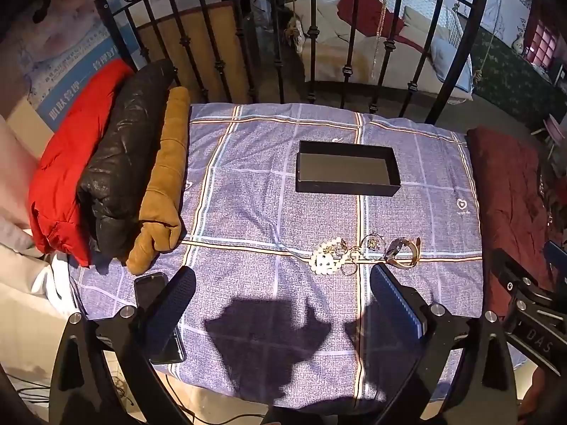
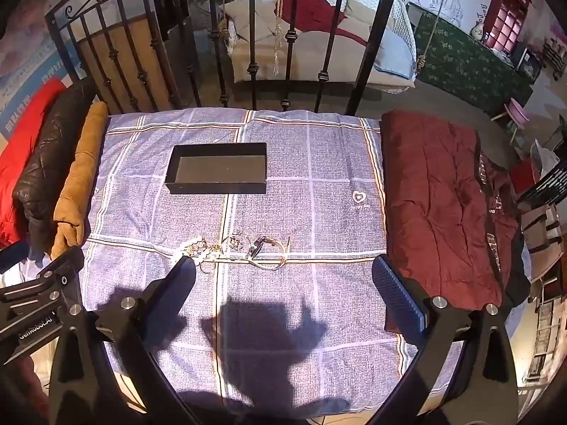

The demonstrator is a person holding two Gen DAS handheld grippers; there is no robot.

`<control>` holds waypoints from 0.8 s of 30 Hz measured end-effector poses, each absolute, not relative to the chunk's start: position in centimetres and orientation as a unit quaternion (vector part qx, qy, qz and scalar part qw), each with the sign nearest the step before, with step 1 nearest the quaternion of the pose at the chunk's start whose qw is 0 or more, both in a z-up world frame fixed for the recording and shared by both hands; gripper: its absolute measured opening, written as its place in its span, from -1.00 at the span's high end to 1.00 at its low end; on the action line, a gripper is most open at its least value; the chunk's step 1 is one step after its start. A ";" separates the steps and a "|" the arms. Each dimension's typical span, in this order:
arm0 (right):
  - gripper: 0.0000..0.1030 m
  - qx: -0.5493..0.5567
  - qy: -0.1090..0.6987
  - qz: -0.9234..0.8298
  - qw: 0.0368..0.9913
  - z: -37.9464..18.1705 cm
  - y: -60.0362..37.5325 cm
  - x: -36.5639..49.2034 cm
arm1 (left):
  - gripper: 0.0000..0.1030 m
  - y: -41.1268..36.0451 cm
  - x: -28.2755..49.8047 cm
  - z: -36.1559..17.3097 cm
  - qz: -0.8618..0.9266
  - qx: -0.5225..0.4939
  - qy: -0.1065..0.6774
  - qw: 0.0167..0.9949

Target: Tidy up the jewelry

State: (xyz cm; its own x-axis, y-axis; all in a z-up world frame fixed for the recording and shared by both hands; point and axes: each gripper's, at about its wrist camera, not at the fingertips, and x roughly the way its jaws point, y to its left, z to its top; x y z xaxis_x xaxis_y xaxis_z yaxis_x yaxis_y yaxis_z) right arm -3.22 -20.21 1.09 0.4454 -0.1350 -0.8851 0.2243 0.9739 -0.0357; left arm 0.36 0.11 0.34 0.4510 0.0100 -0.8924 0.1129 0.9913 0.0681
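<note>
Bed (image 2: 319,212) carries everything. Box (image 2: 218,168) sits toward the far side, just before the railing (image 2: 255,53). Jewelry pile (image 2: 230,248) lies nearer than the box, well apart from it: pearl strand (image 1: 324,260) at left, rings (image 1: 349,265) mid, watch (image 1: 402,249) at right. Three rolled garments (image 1: 117,170) along bed's left edge, folded cloth (image 2: 446,212) on right edge. Phone (image 1: 156,304) at near-left corner.

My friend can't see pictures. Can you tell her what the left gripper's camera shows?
A small heap of jewelry, with white beads and a watch, lies on a blue checked bedspread. Behind it sits an open, empty black box. The left gripper hangs open above the bedspread, holding nothing.
</note>
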 end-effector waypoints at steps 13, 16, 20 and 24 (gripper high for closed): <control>-0.90 0.038 0.518 -0.105 0.848 1.1 -20.1 -3.3 | -0.88 0.1 0.3 0.4 -0.032 0.063 0.523 0.850; -0.90 0.037 0.518 -0.106 0.848 1.1 -20.1 -3.3 | -0.88 0.0 0.4 0.3 -0.032 0.064 0.524 0.849; -0.90 0.037 0.518 -0.106 0.848 1.1 -20.2 -3.3 | -0.88 -0.1 0.3 0.2 -0.033 0.065 0.524 0.849; -0.90 0.038 0.518 -0.106 0.848 1.1 -20.2 -3.3 | -0.88 -0.1 0.3 0.2 -0.033 0.065 0.524 0.848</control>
